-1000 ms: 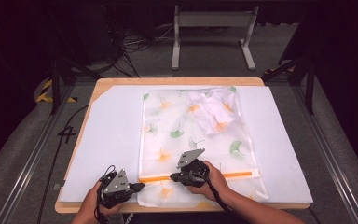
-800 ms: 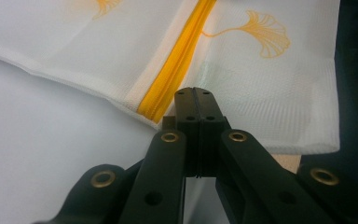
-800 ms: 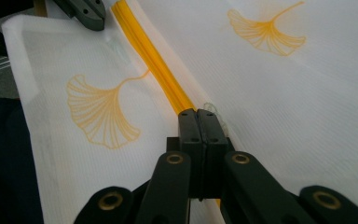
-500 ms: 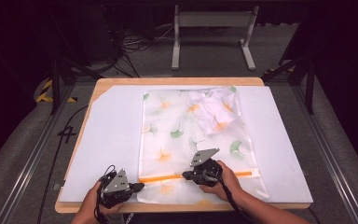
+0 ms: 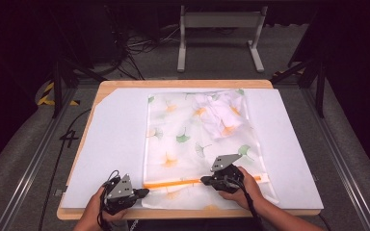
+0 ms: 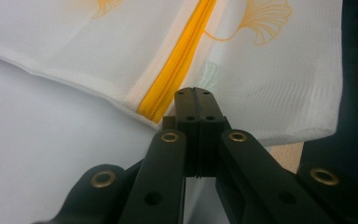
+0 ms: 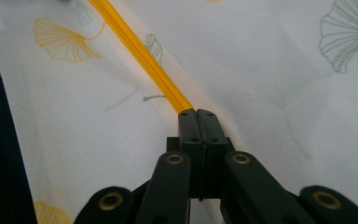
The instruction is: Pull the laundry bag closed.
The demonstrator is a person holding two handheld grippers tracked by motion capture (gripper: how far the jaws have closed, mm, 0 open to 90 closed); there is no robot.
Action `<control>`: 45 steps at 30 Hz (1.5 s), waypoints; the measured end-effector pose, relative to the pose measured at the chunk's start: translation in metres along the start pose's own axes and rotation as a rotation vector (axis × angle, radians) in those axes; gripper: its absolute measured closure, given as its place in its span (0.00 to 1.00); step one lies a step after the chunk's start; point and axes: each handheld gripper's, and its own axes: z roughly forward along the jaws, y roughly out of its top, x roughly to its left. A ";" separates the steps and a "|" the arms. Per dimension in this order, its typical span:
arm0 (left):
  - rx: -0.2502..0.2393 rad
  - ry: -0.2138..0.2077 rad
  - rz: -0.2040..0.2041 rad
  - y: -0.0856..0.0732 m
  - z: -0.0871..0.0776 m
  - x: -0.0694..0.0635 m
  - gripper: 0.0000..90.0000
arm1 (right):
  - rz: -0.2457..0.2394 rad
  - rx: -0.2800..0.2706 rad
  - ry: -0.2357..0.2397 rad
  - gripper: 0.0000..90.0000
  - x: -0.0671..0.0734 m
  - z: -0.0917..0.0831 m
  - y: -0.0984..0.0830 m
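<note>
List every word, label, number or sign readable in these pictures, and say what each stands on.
"4": a dark mark that reads like this digit, on the grey floor left of the table.
Yellow and black hazard stripes, no words: on the floor at the far left.
Mesh laundry bag: printed ginkgo leaves and an orange zipper, no lettering.
Both tongs: no readable lettering in either gripper view.

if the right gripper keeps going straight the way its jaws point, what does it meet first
Most likely the orange zipper of the mesh bag. The right gripper, jaws shut, points along it toward the left gripper; depth is hard to judge.
</note>
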 end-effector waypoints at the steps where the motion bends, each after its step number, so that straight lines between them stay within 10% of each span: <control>1: 0.000 0.000 0.000 0.000 0.000 0.000 1.00 | 0.001 0.001 -0.001 1.00 -0.001 -0.001 -0.001; 45: 0.007 0.004 0.003 0.001 0.000 0.000 1.00 | 0.148 -0.032 -0.130 1.00 -0.036 -0.074 -0.070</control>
